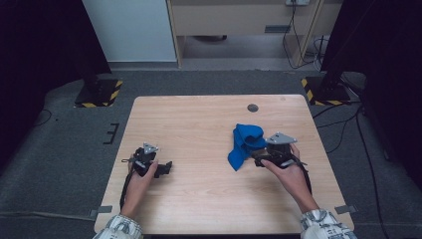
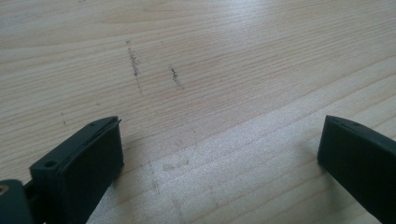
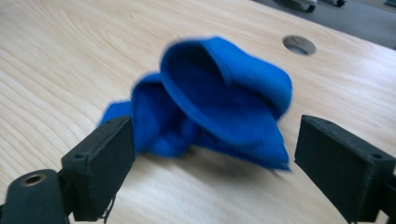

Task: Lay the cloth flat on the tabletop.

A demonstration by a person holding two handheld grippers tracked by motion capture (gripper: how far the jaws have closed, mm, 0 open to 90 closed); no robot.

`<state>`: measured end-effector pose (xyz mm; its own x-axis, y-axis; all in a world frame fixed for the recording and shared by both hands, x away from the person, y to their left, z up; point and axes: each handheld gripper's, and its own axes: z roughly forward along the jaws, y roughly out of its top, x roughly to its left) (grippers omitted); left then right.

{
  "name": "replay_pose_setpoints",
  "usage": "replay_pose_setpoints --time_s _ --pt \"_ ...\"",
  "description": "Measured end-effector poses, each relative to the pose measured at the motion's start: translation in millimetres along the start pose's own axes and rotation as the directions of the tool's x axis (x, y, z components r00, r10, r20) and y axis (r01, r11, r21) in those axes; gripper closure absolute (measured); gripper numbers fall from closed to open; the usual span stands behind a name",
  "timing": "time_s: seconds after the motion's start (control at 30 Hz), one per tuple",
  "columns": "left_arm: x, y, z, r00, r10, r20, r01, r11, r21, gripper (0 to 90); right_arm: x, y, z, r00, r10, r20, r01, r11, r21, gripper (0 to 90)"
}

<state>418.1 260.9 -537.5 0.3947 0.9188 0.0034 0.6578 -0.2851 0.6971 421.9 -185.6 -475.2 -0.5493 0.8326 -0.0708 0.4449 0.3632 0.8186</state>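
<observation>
Black padded jaws of the right gripper [image 3: 212, 163] stand wide apart in the right gripper view, with nothing pressed between them. Just beyond their tips lies the crumpled blue cloth [image 3: 219, 102], heaped on the pale wooden table [image 3: 56, 56], its bulk roughly centred between the two pads but ahead of them, not within the gap. No pad bears on the fabric.

From the high view, the cloth [image 1: 245, 143] sits right of the table's middle, its long axis running from the far end down toward the person, with a tail trailing nearest the near edge. The right gripper [image 1: 260, 158] is just beside it on its right, jaws pointing at it. The left gripper [image 1: 165, 168] rests well apart on the table's left side; its jaws are likewise spread wide over bare wood [image 2: 196, 70].

Judgement: the right hand is plainly the nearer, and any grasp turns on advancing those open jaws forward onto the heap.
</observation>
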Motion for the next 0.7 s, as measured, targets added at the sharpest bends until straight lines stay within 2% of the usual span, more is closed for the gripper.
replay_pose_setpoints --time_s 0.13,0.37,0.4,0.5,0.53,0.7 --pt "0.0 0.0 -0.1 1.0000 0.000 0.000 0.000 1.0000 0.001 0.0 4.5 12.4 8.7 0.9997 -0.023 -0.003 0.023 1.000 -0.009 11.1" --pt "0.0 0.0 -0.1 1.0000 0.002 -0.001 -0.002 1.0000 0.001 0.0 10.1 28.1 28.8 0.9983 -0.058 -0.008 0.058 0.998 0.014 11.3" --pt "0.0 0.0 -0.1 1.0000 0.002 -0.001 -0.002 1.0000 0.001 0.0 12.0 29.8 36.2 0.9985 -0.053 -0.011 0.054 0.998 0.021 11.4" --pt "0.0 0.0 -0.1 1.0000 0.002 -0.001 -0.002 1.0000 0.001 0.0 13.9 30.5 43.1 0.9977 -0.067 -0.014 0.067 0.997 0.032 11.6" --pt "0.0 0.0 -0.1 1.0000 0.002 -0.001 -0.002 1.0000 0.001 0.0 15.6 30.4 50.0 0.9980 -0.063 -0.009 0.063 0.997 0.037 12.0" --pt "-1.0 0.1 0.1 1.0000 0.003 0.002 -0.003 1.0000 0.000 0.0 16.5 28.8 62.7 0.9987 -0.050 -0.009 0.050 0.997 0.063 12.9"
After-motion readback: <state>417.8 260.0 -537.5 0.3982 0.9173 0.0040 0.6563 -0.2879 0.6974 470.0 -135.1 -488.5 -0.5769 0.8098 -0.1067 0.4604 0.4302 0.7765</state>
